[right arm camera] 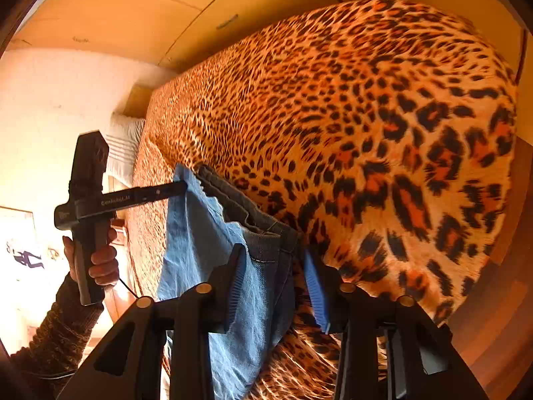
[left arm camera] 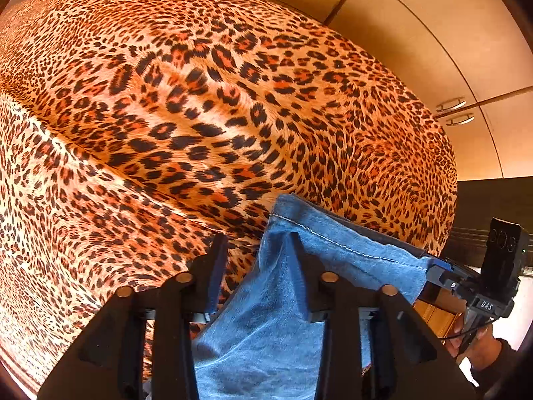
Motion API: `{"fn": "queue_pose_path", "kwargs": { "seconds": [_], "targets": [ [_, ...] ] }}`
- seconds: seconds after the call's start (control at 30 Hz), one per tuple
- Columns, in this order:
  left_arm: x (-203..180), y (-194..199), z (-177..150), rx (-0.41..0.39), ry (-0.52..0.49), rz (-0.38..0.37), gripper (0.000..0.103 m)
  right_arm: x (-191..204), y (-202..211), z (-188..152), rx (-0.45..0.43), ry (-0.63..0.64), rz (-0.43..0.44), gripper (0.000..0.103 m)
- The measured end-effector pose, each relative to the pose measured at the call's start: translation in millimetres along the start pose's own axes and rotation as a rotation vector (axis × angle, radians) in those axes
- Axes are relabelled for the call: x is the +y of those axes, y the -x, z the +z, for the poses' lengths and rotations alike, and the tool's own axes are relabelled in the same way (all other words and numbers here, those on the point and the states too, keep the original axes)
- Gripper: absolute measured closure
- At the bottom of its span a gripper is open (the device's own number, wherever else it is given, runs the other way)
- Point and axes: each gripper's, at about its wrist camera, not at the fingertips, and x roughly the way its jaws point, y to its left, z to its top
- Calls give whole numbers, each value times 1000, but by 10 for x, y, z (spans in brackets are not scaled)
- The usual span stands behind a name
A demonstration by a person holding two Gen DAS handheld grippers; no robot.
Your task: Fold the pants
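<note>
Blue denim pants (left arm camera: 266, 300) hang in the air above the leopard-print bed, stretched between both grippers. My left gripper (left arm camera: 258, 243) has its jaws apart, with the hem edge of the denim draped between them and over the right finger (left arm camera: 296, 260). My right gripper (right arm camera: 274, 260) also has its jaws apart, with the pants (right arm camera: 206, 240) hanging between them against the left finger (right arm camera: 235, 273). Each gripper shows in the other's view, at the far end of the cloth edge: the right one (left arm camera: 439, 266), the left one (right arm camera: 180, 186).
The leopard-print bedspread (left arm camera: 200, 100) fills the space below and ahead. Wooden wardrobe doors (left arm camera: 433, 33) with metal handles (left arm camera: 453, 110) stand behind the bed. A white wall (right arm camera: 50, 100) and a pillow (right arm camera: 123, 146) lie to the left.
</note>
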Motion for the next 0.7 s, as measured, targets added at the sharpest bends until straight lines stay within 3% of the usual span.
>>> {"fn": "queue_pose_path", "kwargs": {
  "seconds": [0.07,0.27,0.4,0.5,0.57,0.67,0.7],
  "targets": [
    [72,64,39,-6,30,-15,45,-94,70,-6,-26,-40,14,53],
    [298,-142,48,104,116,-98,44,-31,-56,-136,20,9,-3,53],
    [113,-269,31,143,41,-4,44,95,-138,-170,103,34,33,52],
    [-26,-317,70,144,10,22,44,240,-313,-259,169,93,25,52],
    [-114,-356,109,142,9,40,44,232,-362,-244,172,56,73,52],
    [-302,-449,179,139,14,58,44,222,-257,-127,127,-24,198,80],
    [-307,-455,184,146,20,54,44,269,-111,-97,71,2,228,80]
  ]
}}
